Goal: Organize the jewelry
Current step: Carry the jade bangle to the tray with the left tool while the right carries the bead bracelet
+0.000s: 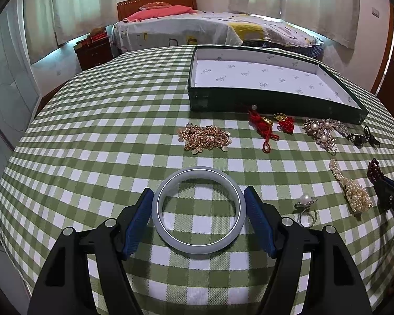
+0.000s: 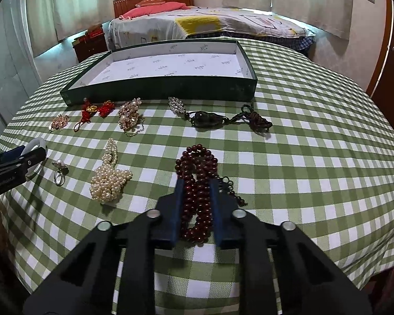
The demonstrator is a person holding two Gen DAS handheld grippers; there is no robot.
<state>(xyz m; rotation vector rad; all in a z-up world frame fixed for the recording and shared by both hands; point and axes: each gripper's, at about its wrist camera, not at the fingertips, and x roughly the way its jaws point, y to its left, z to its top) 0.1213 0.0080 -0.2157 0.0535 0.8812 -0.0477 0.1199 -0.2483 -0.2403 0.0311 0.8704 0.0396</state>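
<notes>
My left gripper [image 1: 199,204] is shut on a pale grey-green bangle [image 1: 168,233], its blue pads touching the bangle's two sides on the checked cloth. My right gripper [image 2: 197,197] is shut on a dark red bead bracelet [image 2: 197,168] that lies between its pads. A dark green box [image 1: 249,99] with a white patterned lining stands at the far side; it also shows in the right wrist view [image 2: 157,89]. A pearl ring [image 1: 306,203], a pearl strand [image 1: 354,189], a gold chain pile [image 1: 205,136], red knot charms [image 1: 265,126] and a crystal brooch [image 1: 323,128] lie between.
A dark pendant on a brown cord [image 2: 223,119] and a small crystal clip [image 2: 177,105] lie in front of the box. The table has a green and white checked cloth [image 1: 92,131]. A bed [image 1: 197,29] and a nightstand [image 1: 93,52] stand beyond the table.
</notes>
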